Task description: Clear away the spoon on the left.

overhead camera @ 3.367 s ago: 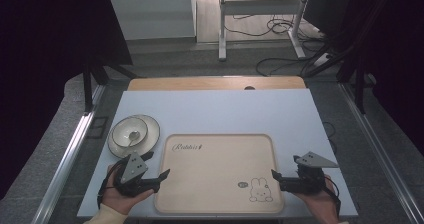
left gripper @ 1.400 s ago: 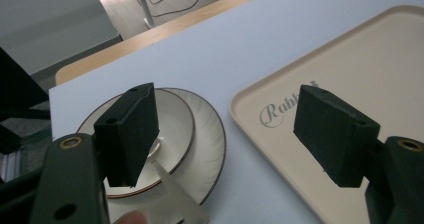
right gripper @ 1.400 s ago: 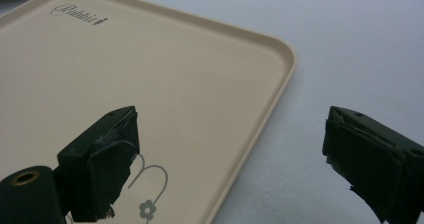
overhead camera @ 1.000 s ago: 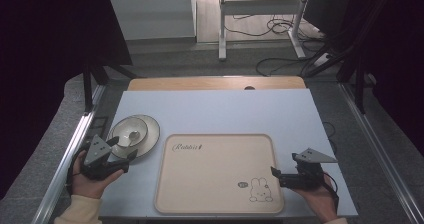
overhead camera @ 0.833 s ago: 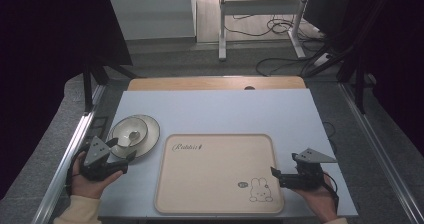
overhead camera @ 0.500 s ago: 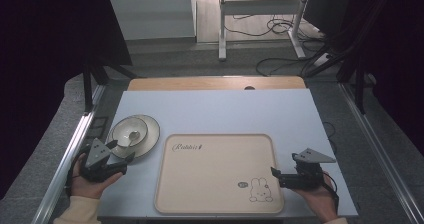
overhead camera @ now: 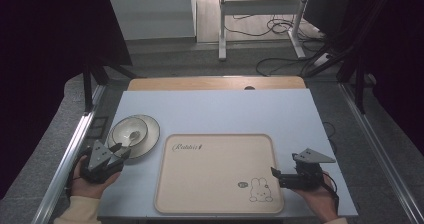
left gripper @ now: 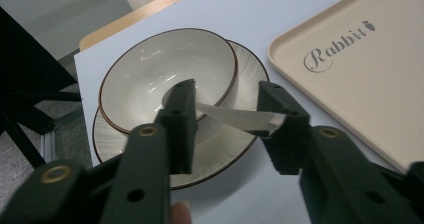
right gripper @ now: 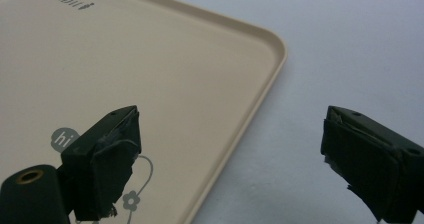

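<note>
A white bowl [overhead camera: 129, 132] [left gripper: 150, 79] with a brown rim sits on a matching plate [overhead camera: 150, 134] [left gripper: 250, 74] at the table's left. A white spoon [overhead camera: 133, 135] [left gripper: 235, 116] lies in the bowl, its handle sticking out over the plate. My left gripper [overhead camera: 119, 150] [left gripper: 225, 119] is open just in front of the plate, with the spoon handle lying across the gap between its jaws. A beige tray [overhead camera: 215, 174] [left gripper: 360, 74] [right gripper: 125, 59] with a rabbit drawing lies in the middle. My right gripper [overhead camera: 276, 175] [right gripper: 230, 149] is open astride the tray's right edge.
The pale blue table top [overhead camera: 225, 111] ends in a wooden strip [overhead camera: 215, 83] at the back. Metal rails [overhead camera: 75, 149] run along both sides. Cables [overhead camera: 280, 59] and a stand's legs are on the floor beyond.
My left gripper has left the tray's left edge and gone left to the plate and bowl; in the last second it only crept closer to the spoon. The right gripper has stayed put.
</note>
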Action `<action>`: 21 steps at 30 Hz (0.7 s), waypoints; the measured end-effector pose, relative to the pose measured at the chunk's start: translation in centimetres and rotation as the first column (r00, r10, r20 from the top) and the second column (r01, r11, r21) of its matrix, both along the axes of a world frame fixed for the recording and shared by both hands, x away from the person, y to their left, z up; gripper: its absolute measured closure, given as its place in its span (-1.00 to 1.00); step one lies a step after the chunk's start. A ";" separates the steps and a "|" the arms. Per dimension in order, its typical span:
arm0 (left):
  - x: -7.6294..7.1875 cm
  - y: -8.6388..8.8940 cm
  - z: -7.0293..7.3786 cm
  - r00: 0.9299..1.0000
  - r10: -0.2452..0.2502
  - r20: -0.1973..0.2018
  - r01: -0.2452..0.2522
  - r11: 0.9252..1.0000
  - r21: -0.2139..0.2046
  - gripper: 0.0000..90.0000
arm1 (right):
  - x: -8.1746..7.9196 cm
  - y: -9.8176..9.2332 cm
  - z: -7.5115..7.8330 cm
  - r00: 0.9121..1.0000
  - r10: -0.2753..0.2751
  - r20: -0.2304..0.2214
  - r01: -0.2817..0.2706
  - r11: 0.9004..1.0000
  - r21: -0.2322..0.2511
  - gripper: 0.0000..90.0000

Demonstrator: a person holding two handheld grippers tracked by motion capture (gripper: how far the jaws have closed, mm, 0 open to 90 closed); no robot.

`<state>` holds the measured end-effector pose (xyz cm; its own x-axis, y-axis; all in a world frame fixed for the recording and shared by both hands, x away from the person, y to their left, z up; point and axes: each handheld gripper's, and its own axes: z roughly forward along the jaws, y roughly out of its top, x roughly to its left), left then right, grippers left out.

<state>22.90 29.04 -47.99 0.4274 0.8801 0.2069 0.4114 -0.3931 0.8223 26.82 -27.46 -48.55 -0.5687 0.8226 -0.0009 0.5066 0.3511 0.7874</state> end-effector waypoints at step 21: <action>-0.1 0.4 0.1 0.998 0.057 0.021 -0.058 0.998 0.032 0.97 | 0.0 0.1 0.0 1.000 0.006 -0.001 -0.006 1.000 -0.005 -0.77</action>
<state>22.79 29.47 -47.91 0.3715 0.8957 0.2443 0.4177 -0.3962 0.8177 26.79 -27.35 -48.60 -0.5732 0.8194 -0.0044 0.5053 0.3577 0.7853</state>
